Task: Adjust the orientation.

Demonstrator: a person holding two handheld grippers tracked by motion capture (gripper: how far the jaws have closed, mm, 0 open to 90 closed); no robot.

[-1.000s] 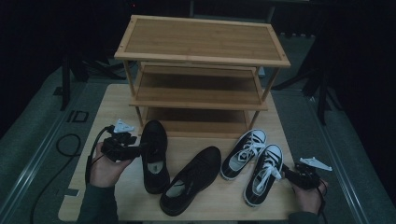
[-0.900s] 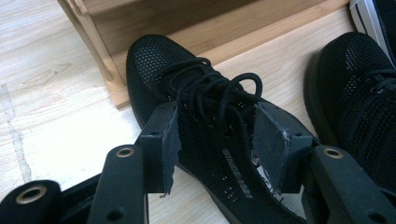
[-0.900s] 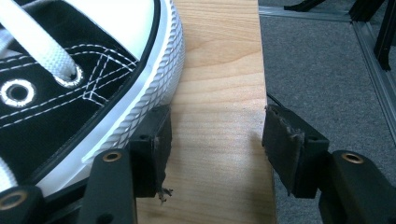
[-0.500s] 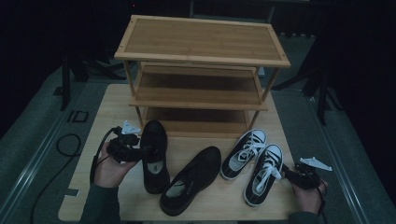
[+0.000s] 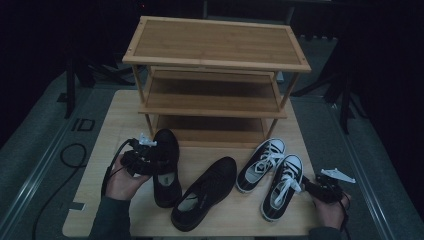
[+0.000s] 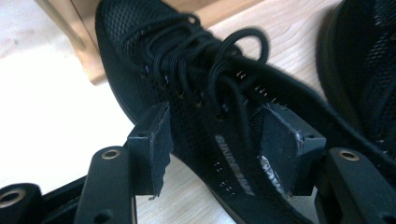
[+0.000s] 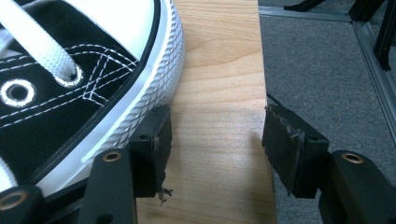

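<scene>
The left gripper (image 6: 212,144) has just been opening; its wide jaws straddle the left black shoe (image 5: 165,165) on the table (image 5: 115,125) below the rack (image 5: 215,50), not pressing. It should close squarely across the laces before lifting.

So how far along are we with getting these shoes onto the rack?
Nothing is shelved yet: the bamboo rack holds no shoes. In hand: the left gripper, jaws just opened, straddles the left black shoe. Left: that shoe, the other black shoe and both sneakers; the right gripper waits open beside them.
</scene>
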